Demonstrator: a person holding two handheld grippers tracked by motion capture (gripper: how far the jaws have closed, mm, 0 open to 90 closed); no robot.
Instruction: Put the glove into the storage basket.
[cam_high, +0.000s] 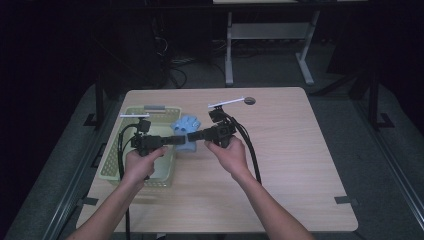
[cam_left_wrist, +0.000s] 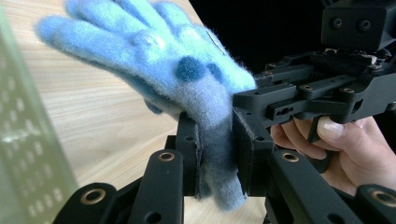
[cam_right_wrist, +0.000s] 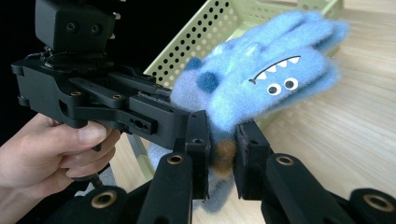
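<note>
two grippers pinch one fuzzy glove

the wooden table (cam_high: 280, 165) lies under everything, with the pale green perforated basket (cam_high: 114, 165) on it beside the left gripper (cam_high: 172, 139). that gripper's jaws are clamped tight on the cuff end of the blue glove (cam_high: 186, 129), whose fingers fan out beyond the pads (cam_left_wrist: 189, 140). the right gripper (cam_high: 196, 136) meets it head-on, jaws likewise pressed on the same cuff (a toothy monster face shows past its pads (cam_right_wrist: 201, 135)). the glove hangs between both sets of fingertips.
</note>
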